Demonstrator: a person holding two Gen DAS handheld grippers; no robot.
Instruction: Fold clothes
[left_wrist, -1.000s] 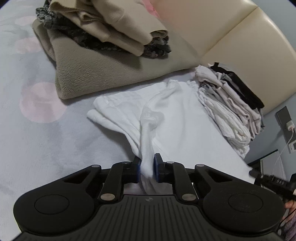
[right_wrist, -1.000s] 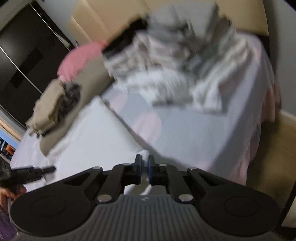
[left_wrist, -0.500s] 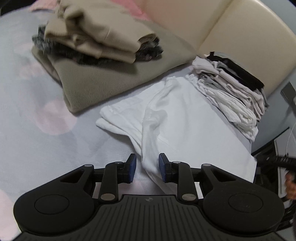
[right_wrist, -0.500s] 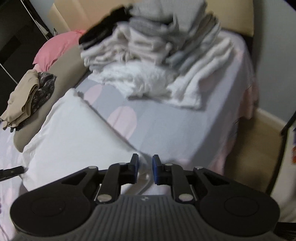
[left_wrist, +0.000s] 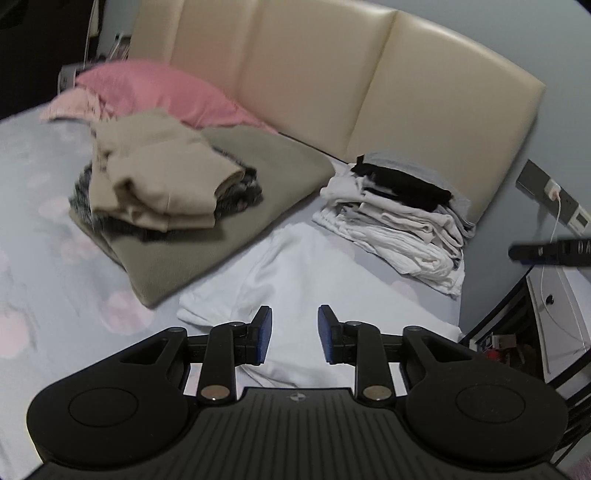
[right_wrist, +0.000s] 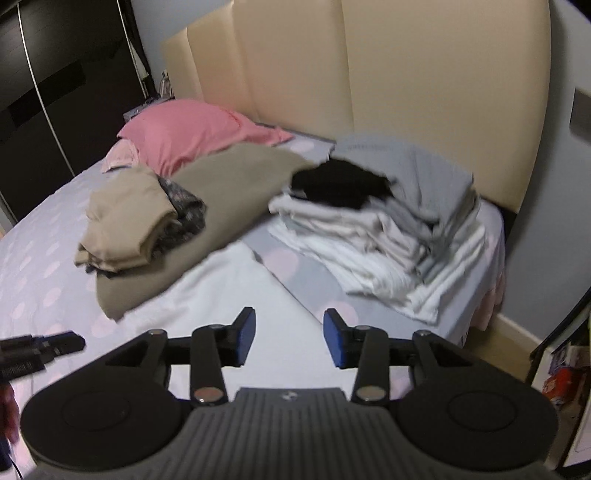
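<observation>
Bed (left_wrist: 55, 280) with cream headboard (left_wrist: 332, 85). I see my left tongs (left_wrist: 294, 334) and right tongs (right_wrist: 288, 341) both released, holding nothing. White shirt (left_wrist: 314, 273) lies flat just ahead of and under both; folded pile (right_wrist: 388, 236) beyond, right.

Looking across a bed (right_wrist: 44, 258) in dotted grey sheeting, backing onto a cream padded headboard (right_wrist: 424, 92); grey-blue wall (right_wrist: 561, 221) running right, dark wardrobe (right_wrist: 55, 92) standing left.
</observation>
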